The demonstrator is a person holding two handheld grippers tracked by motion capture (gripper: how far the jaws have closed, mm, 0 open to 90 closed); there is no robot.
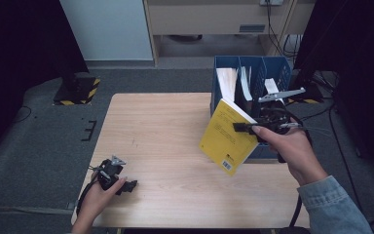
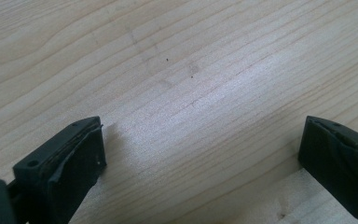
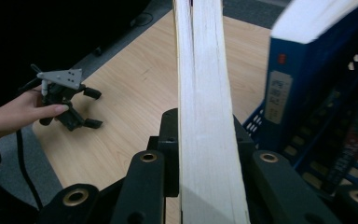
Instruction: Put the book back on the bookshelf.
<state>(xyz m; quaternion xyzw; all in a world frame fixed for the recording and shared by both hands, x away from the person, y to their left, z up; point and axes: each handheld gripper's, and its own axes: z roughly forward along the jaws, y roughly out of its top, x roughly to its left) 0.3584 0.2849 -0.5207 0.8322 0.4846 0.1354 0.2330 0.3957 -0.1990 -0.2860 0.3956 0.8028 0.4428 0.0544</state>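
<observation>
A yellow paperback book (image 1: 224,139) hangs tilted above the right part of the wooden table (image 1: 165,122), just in front of a blue file rack (image 1: 278,68). My right gripper (image 1: 241,127) is shut on the book near its spine. In the right gripper view the book's white page edge (image 3: 205,93) rises between the two black jaws of my right gripper (image 3: 206,137). My left gripper (image 1: 129,185) lies on the table at the front left, held by a hand. Its jaws stand wide apart over bare wood, so my left gripper (image 2: 205,156) is open and holds nothing.
The blue rack holds papers and books (image 1: 233,80) upright in its slots, and a thick blue book (image 3: 291,88) stands at its near end. Dark floor surrounds the table, with black stands at both sides. My left gripper (image 3: 86,109) shows far off by the table's corner.
</observation>
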